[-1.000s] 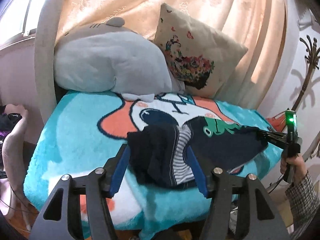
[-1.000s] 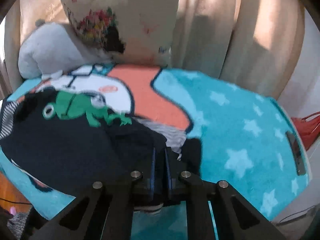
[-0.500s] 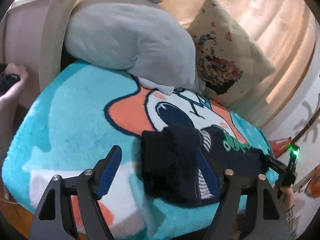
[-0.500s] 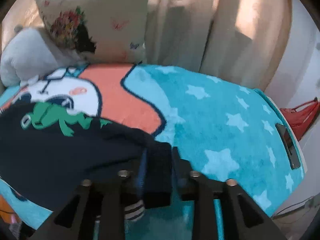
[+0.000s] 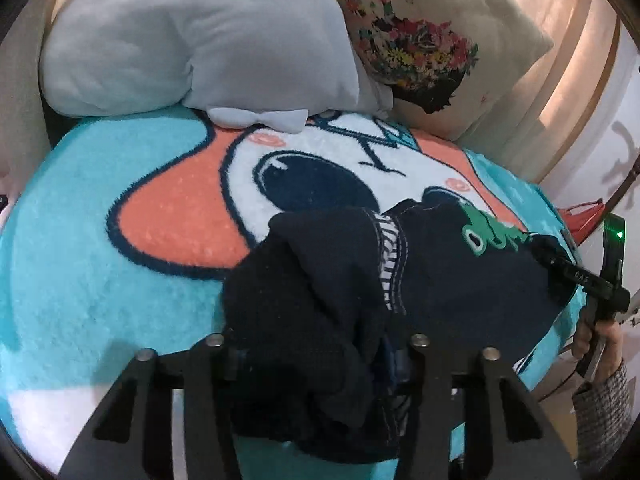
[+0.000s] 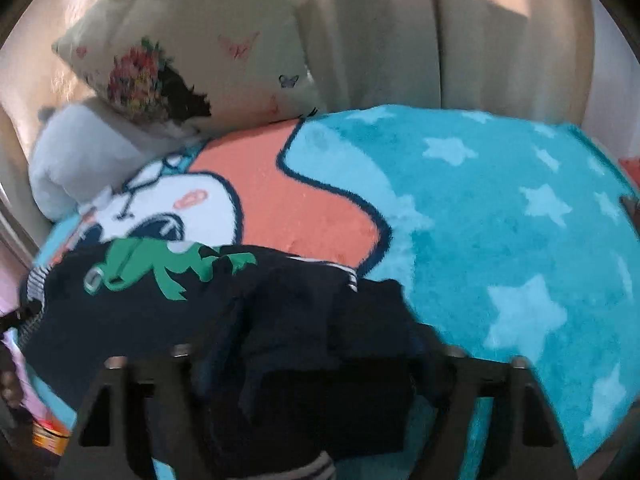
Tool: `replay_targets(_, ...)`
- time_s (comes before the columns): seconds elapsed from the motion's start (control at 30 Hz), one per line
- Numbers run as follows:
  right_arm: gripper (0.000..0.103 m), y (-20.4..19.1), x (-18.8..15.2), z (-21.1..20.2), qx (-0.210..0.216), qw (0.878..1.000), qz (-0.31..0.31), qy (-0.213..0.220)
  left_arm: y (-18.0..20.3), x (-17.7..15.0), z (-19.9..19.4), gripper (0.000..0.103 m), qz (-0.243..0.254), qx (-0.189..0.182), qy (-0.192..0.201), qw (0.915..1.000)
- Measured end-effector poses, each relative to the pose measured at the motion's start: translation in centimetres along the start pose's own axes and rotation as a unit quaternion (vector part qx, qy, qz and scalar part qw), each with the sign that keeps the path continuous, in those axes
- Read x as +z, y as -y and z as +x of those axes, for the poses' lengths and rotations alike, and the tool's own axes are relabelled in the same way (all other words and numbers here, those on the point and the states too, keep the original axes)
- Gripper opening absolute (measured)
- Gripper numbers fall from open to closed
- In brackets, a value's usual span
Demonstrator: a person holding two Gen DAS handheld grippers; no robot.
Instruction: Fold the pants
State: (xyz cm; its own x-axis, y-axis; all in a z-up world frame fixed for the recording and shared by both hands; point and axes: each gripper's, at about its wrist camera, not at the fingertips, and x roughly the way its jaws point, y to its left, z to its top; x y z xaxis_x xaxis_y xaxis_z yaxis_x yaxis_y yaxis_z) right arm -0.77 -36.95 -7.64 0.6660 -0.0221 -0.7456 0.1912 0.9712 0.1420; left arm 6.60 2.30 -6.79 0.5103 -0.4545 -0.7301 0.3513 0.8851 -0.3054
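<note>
Left wrist view: dark navy pants [image 5: 440,280] with a green frog print lie on a fluffy turquoise cartoon blanket [image 5: 100,240] covering a bed. The left claw [image 5: 316,354] sits at the bunched, striped-lined end of the pants, with a thick wad of cloth heaped between its two arms. The fingertips are buried in the fabric, so whether they pinch it cannot be told. At the far right, a hand [image 5: 596,336] holds the right claw [image 5: 540,250] at the other end of the pants.

To do this step well, each claw should probably take a clean edge of cloth rather than a lump, then draw the two ends apart so the pants lie flat before any fold.

A grey plush pillow [image 5: 200,40] and a floral cushion [image 5: 432,40] rest at the back of the blanket, well apart from the pants.

Right wrist view: the right claw [image 6: 320,364] stands wide, its arms set far apart, with dark cloth piled loosely between them and no clear pinch. The frog print lies to the left. The starred stretch of blanket to the right offers room for spreading. A pale curtain [image 6: 400,40] hangs behind the bed.
</note>
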Motion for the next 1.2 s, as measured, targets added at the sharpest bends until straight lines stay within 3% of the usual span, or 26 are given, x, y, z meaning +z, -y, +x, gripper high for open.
replay_targets(0.03,0.028,-0.2,0.0,0.0,0.008,1.0,-0.001,-0.003,-0.1,0.1,-0.1,0.038,-0.006,-0.006,0.001,1.0)
replay_targets(0.13,0.021,-0.9,0.2,-0.9,0.011,1.0,-0.011,0.006,-0.2,0.9,-0.1,0.037,-0.022,-0.013,0.009,0.9996)
replay_targets(0.3,0.021,-1.5,1.6,-2.9,-0.004,0.999,-0.032,0.043,0.3,3.3,0.6,0.037,-0.026,-0.019,0.028,0.9991)
replay_targets(0.43,0.021,-0.5,2.6,-2.6,-0.012,0.999,-0.022,0.047,1.1,3.6,1.0,0.037,-0.019,-0.018,0.026,0.9993)
replay_targets(0.57,0.021,1.4,2.3,-1.7,-0.014,0.999,0.007,0.044,1.9,1.4,1.5,0.044,0.002,0.027,0.0,0.9996)
replay_targets(0.63,0.026,2.2,1.9,-1.1,-0.003,0.999,0.022,0.035,1.8,0.4,1.4,0.05,0.001,0.042,-0.003,0.9991)
replay_targets(0.7,0.036,2.7,1.2,-0.1,-0.018,0.999,0.025,0.019,1.7,0.0,0.9,0.057,0.006,0.054,-0.006,0.9985)
replay_targets(0.77,0.057,3.1,0.7,0.2,-0.036,0.999,0.024,0.014,1.3,-0.3,-0.4,0.057,0.012,0.037,-0.003,0.9992)
replay_targets(0.9,0.062,4.0,0.4,-2.3,-0.034,0.998,0.039,0.036,0.6,-0.3,-4.2,0.062,0.022,0.046,0.028,0.9983)
replay_targets(1.03,0.064,3.5,0.9,-6.8,-0.073,0.993,0.033,0.087,0.9,1.4,-7.3,0.064,0.007,0.041,0.067,0.9969)
replay_targets(1.1,0.064,1.9,1.4,-8.5,-0.065,0.992,0.019,0.107,2.0,2.6,-7.5,0.076,0.005,0.017,0.081,0.9965)
replay_targets(1.2,0.064,-1.3,2.1,-9.0,-0.035,0.992,-0.008,0.121,4.3,4.1,-5.7,0.08,0.008,0.021,0.076,0.9969)
